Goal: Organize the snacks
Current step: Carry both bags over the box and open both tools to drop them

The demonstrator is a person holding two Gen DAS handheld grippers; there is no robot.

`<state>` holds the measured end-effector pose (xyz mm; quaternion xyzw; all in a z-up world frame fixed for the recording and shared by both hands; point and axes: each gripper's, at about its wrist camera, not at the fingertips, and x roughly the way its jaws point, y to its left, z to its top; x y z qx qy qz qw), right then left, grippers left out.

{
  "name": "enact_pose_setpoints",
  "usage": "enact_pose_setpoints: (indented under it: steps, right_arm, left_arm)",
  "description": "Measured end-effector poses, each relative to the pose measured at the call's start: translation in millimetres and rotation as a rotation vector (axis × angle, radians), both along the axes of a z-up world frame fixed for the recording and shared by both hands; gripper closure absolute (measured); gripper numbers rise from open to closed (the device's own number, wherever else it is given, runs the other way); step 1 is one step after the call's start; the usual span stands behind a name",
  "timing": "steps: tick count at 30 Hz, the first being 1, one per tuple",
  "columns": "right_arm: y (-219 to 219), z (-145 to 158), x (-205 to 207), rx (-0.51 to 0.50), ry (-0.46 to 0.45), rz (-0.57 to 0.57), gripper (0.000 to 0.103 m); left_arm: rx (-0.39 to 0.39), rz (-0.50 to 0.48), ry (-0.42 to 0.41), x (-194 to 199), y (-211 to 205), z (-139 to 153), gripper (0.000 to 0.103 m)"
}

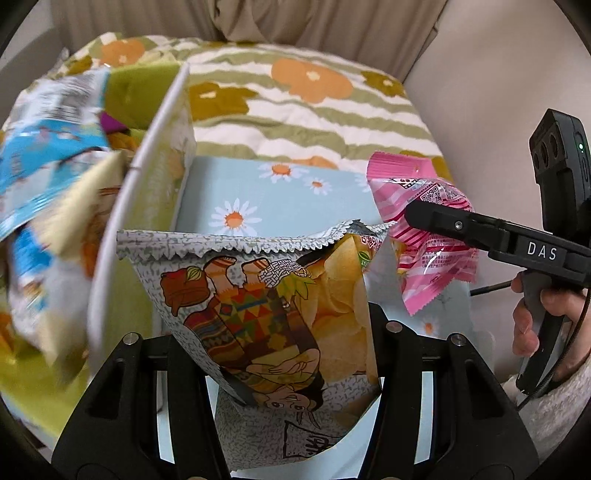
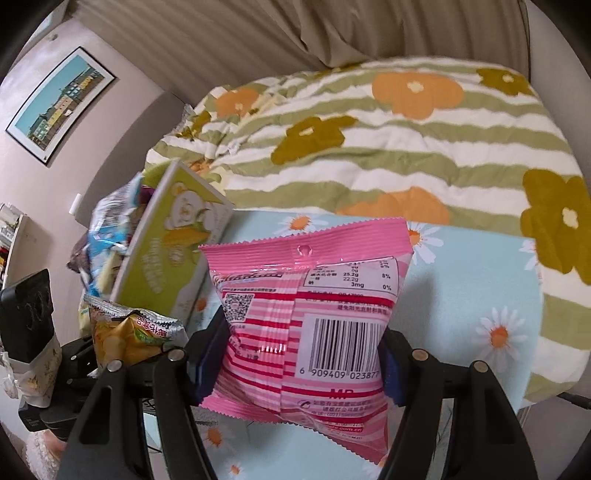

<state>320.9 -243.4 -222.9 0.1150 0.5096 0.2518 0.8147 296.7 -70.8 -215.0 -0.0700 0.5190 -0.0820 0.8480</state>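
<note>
the left gripper (image 1: pixel 295 373) clamped a grey patterned crisp bag (image 1: pixel 269 314), the right gripper (image 2: pixel 295 369) a pink striped packet (image 2: pixel 306 317); both hung beside the green cardboard box (image 2: pixel 173 254), probably awaiting dropping in.

Left wrist view: the chip bag (image 1: pixel 280 317) stands between the fingers of the left tongs (image 1: pixel 295 373), in front of the daisy cloth (image 1: pixel 280 199). To its left stands the open carton (image 1: pixel 147 206), with several snack packets (image 1: pixel 48 177) inside it. To the right, the right tongs (image 1: pixel 436 221) hold the striped packet (image 1: pixel 424 229) above the cloth. Right wrist view: the striped packet (image 2: pixel 306 325) sits between the fingers of the right tongs (image 2: pixel 299 354), with the carton (image 2: pixel 173 251) to its left. The quilt (image 2: pixel 388 147) lies behind the cloth (image 2: pixel 461 295), a curtain (image 2: pixel 295 33) behind the quilt. A framed picture (image 2: pixel 59 103) hangs on the wall at far left.
</note>
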Motion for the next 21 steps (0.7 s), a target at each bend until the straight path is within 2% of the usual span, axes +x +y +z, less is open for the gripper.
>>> enact_pose_setpoints:
  steps: [8, 12, 16, 21]
  right_arm:
    - [12, 53, -56, 0.030, -0.108, 0.029, 0.038]
    - [23, 71, -81, 0.049, -0.148, 0.054, 0.038]
    - [42, 91, -105, 0.027, -0.192, 0.077, 0.038]
    - [66, 104, -122, 0.038, -0.198, 0.097, 0.038]
  left_arm:
    - [-0.018, 0.069, -0.097, -67, 13, 50, 0.055]
    - [-0.021, 0.110, -0.123, -97, 23, 64, 0.055]
    - [-0.032, 0.163, -0.135, -125, 43, 73, 0.055]
    - [-0.058, 0.217, -0.145, -154, 79, 81, 0.055]
